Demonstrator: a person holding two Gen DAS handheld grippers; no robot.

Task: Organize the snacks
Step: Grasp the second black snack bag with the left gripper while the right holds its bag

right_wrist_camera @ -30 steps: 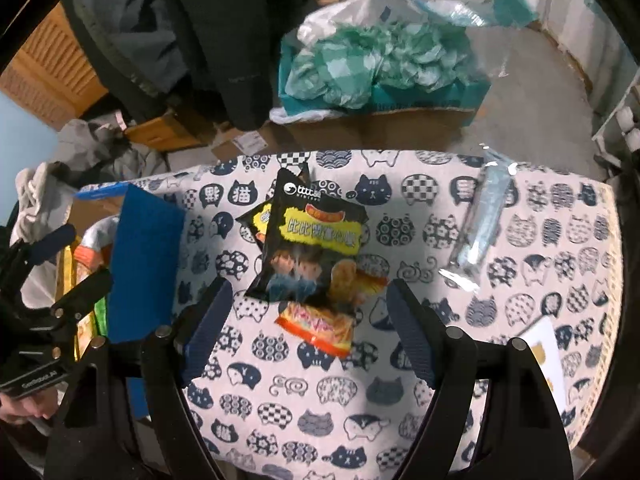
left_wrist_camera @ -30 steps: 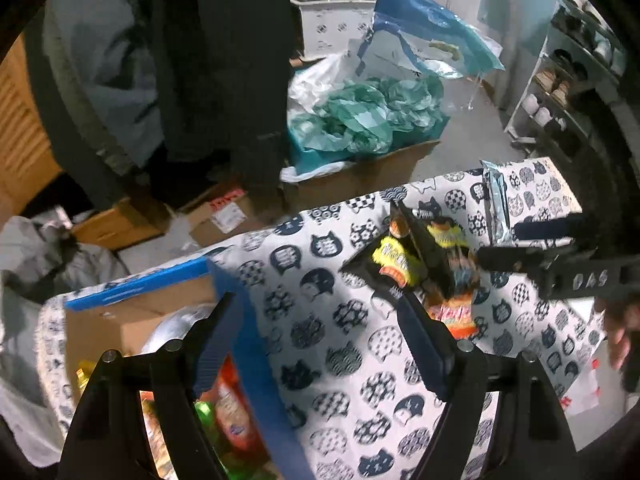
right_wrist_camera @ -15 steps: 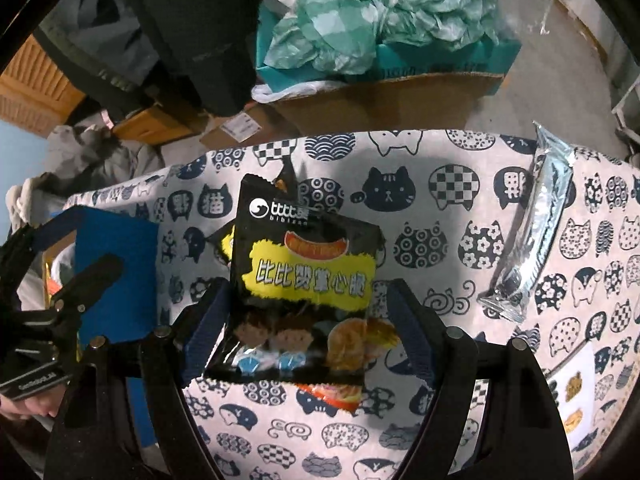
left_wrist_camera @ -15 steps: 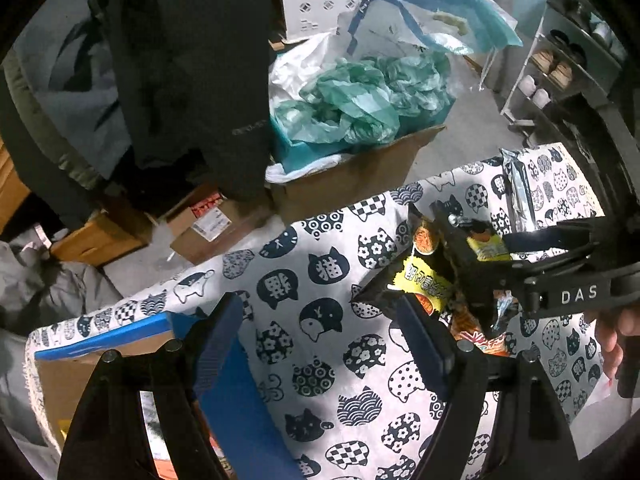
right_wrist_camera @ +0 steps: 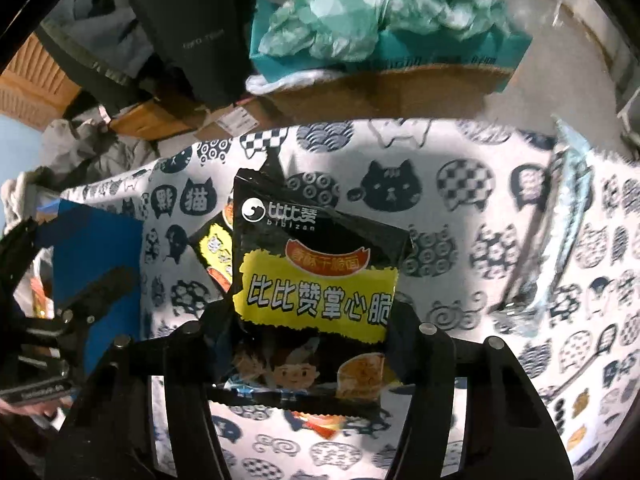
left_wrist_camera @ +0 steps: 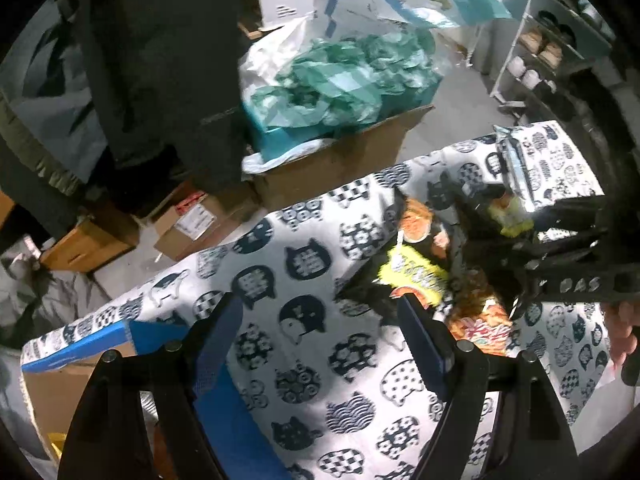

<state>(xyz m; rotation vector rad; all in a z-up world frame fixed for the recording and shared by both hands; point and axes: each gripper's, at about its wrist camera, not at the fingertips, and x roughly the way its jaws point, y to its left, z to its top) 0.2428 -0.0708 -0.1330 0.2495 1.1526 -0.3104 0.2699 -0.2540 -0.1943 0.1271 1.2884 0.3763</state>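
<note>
Snack bag [right_wrist_camera: 316,280] between right gripper [right_wrist_camera: 308,344] fingers

Tablecloth [left_wrist_camera: 308,308]: white, printed with dark cat faces, covering the table.
Cardboard box [left_wrist_camera: 340,160]: on the floor beyond the table, stuffed with crumpled green plastic bags [left_wrist_camera: 340,76].
Dark coat [left_wrist_camera: 168,60]: hanging, upper left.
Small boxes [left_wrist_camera: 192,224]: on the floor under the coat.
Shelf [left_wrist_camera: 552,52]: far right, holding cups.

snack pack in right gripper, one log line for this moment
right gripper: shut on black snack pack | left gripper: open, nothing held | silver packet: on cat-print cloth
</note>
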